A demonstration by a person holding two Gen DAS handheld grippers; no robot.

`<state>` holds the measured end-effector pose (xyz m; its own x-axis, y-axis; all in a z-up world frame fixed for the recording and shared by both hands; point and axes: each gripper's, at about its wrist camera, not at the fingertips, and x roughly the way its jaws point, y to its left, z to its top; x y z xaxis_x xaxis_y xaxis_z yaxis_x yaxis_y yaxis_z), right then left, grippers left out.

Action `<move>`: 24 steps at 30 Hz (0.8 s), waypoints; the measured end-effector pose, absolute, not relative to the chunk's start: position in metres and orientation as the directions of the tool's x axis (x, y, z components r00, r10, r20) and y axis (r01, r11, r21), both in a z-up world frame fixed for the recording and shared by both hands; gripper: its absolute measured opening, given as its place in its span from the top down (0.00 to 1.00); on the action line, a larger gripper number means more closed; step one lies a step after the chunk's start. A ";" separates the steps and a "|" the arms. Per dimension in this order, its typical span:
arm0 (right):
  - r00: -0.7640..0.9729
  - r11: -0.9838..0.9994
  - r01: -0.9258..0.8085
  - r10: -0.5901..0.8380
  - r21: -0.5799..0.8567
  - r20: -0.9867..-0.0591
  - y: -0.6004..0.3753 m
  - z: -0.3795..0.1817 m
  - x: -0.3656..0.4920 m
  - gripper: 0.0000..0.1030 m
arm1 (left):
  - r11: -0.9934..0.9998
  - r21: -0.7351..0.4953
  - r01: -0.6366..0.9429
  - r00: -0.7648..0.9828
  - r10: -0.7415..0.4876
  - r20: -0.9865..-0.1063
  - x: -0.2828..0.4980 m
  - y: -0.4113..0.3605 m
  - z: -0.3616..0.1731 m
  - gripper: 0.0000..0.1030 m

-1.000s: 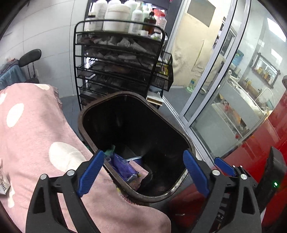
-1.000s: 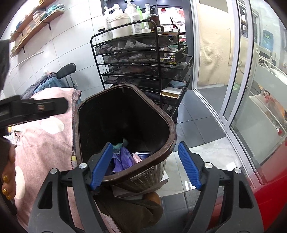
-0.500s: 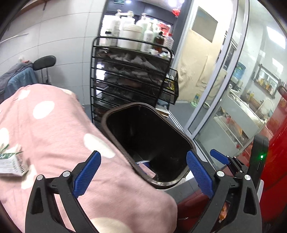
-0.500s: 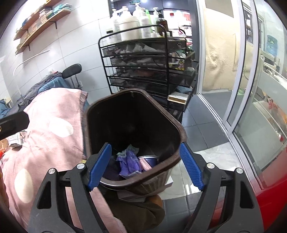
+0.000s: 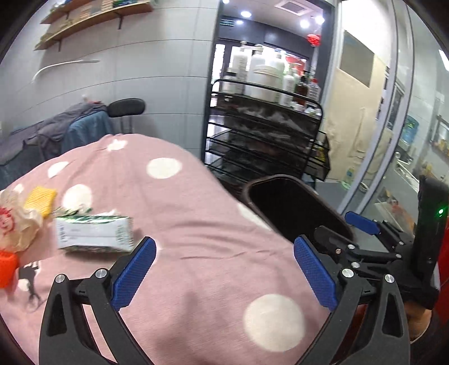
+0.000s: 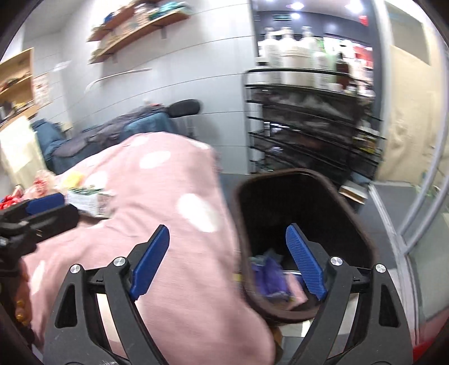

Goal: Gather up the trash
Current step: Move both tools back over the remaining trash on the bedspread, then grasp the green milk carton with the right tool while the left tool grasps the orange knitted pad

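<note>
A dark brown trash bin (image 5: 294, 202) stands at the right edge of a pink polka-dot blanket (image 5: 196, 238); it also shows in the right wrist view (image 6: 303, 213), with purple and pink trash (image 6: 269, 278) inside. A green-and-white carton (image 5: 95, 234) lies on the blanket at the left, beside a yellow piece (image 5: 40, 199), a crumpled paper wrapper (image 5: 16, 224) and an orange object (image 5: 7, 266). My left gripper (image 5: 224, 271) is open and empty over the blanket. My right gripper (image 6: 228, 261) is open and empty at the bin's left rim.
A black wire cart (image 5: 266, 140) with white bottles stands behind the bin. Glass doors (image 5: 393, 140) run along the right. A chair with draped clothes (image 5: 84, 129) is at the back left, wall shelves (image 5: 92, 16) above.
Both grippers have swung left, away from the bin and over the blanket. The carton and other trash at the left have come into the left wrist view.
</note>
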<state>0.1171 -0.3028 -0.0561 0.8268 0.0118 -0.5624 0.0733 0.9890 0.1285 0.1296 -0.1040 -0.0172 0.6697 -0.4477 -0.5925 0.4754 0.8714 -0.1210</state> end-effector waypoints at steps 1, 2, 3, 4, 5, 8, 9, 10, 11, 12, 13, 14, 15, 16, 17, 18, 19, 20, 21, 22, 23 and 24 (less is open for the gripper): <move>0.827 0.990 0.052 0.030 0.131 -0.561 -0.296 -0.055 0.119 0.18 | 0.878 -0.123 0.463 0.673 -0.439 -0.595 0.131 -0.097 -0.018 0.05; 0.827 0.991 0.026 0.051 0.129 -0.560 -0.288 -0.053 0.122 0.18 | 0.884 -0.130 0.449 0.675 -0.431 -0.598 0.132 -0.089 -0.020 0.05; 0.827 0.992 0.006 0.067 0.128 -0.559 -0.281 -0.051 0.124 0.18 | 0.889 -0.136 0.437 0.677 -0.424 -0.601 0.134 -0.081 -0.021 0.05; 0.826 0.991 -0.021 0.090 0.130 -0.557 -0.274 -0.050 0.127 0.18 | 0.894 -0.140 0.425 0.680 -0.418 -0.602 0.133 -0.073 -0.023 0.05; 0.824 0.990 -0.043 0.110 0.131 -0.555 -0.267 -0.049 0.129 0.18 | 0.901 -0.144 0.409 0.686 -0.408 -0.603 0.133 -0.065 -0.024 0.05; 0.811 0.984 -0.125 0.176 0.130 -0.558 -0.242 -0.046 0.140 0.17 | 0.917 -0.159 0.365 0.700 -0.383 -0.603 0.136 -0.045 -0.025 0.05; 0.797 0.978 -0.161 0.207 0.131 -0.568 -0.233 -0.046 0.145 0.17 | 0.921 -0.166 0.353 0.704 -0.378 -0.601 0.136 -0.038 -0.026 0.05; 0.790 0.974 -0.182 0.225 0.131 -0.571 -0.225 -0.047 0.147 0.17 | 0.925 -0.172 0.338 0.709 -0.370 -0.600 0.136 -0.031 -0.027 0.05; 0.778 0.967 -0.215 0.253 0.135 -0.575 -0.216 -0.047 0.151 0.17 | 0.929 -0.175 0.325 0.715 -0.362 -0.598 0.136 -0.023 -0.028 0.05; 0.766 0.960 -0.243 0.278 0.139 -0.579 -0.207 -0.047 0.153 0.17 | 0.934 -0.173 0.313 0.719 -0.352 -0.599 0.136 -0.016 -0.029 0.05; 0.758 0.954 -0.263 0.295 0.142 -0.582 -0.200 -0.048 0.156 0.17 | 0.938 -0.168 0.302 0.723 -0.340 -0.602 0.135 -0.011 -0.031 0.05; 0.749 0.948 -0.283 0.312 0.144 -0.584 -0.193 -0.048 0.159 0.16 | 0.945 -0.160 0.285 0.726 -0.322 -0.607 0.135 -0.003 -0.033 0.05; 0.736 0.940 -0.309 0.333 0.145 -0.589 -0.184 -0.047 0.163 0.17 | 0.951 -0.155 0.267 0.730 -0.305 -0.612 0.134 0.006 -0.034 0.05; 0.727 0.934 -0.327 0.346 0.144 -0.593 -0.175 -0.047 0.166 0.17 | 0.955 -0.156 0.251 0.732 -0.293 -0.615 0.134 0.016 -0.037 0.05; 0.717 0.927 -0.347 0.361 0.143 -0.596 -0.166 -0.047 0.169 0.17 | 0.961 -0.162 0.226 0.736 -0.277 -0.618 0.133 0.026 -0.039 0.05; 0.708 0.920 -0.366 0.373 0.140 -0.600 -0.157 -0.047 0.172 0.17 | 0.964 -0.173 0.202 0.738 -0.266 -0.621 0.133 0.037 -0.041 0.05; 0.700 0.914 -0.382 0.382 0.136 -0.603 -0.150 -0.046 0.176 0.16 | 0.966 -0.185 0.181 0.739 -0.258 -0.623 0.134 0.048 -0.042 0.05; 0.693 0.909 -0.396 0.390 0.133 -0.606 -0.144 -0.045 0.178 0.17 | 0.967 -0.197 0.162 0.740 -0.251 -0.625 0.134 0.057 -0.044 0.05; 0.682 0.901 -0.415 0.401 0.127 -0.611 -0.136 -0.045 0.182 0.17 | 0.968 -0.213 0.130 0.742 -0.237 -0.627 0.135 0.071 -0.046 0.05; 0.676 0.895 -0.428 0.408 0.124 -0.614 -0.130 -0.045 0.185 0.17 | 0.969 -0.221 0.107 0.743 -0.225 -0.631 0.135 0.081 -0.047 0.06; 0.668 0.889 -0.441 0.415 0.120 -0.618 -0.124 -0.045 0.189 0.17 | 0.971 -0.226 0.084 0.744 -0.212 -0.634 0.136 0.090 -0.049 0.06; 0.660 0.884 -0.454 0.419 0.113 -0.624 -0.117 -0.045 0.193 0.17 | 0.972 -0.230 0.048 0.745 -0.188 -0.639 0.137 0.103 -0.051 0.07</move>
<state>0.1928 -0.1169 -0.0455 0.6595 0.4186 -0.6243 -0.4540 0.8838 0.1130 0.1374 0.1033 -0.0506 0.7454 -0.1884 -0.6394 0.0484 0.9720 -0.2300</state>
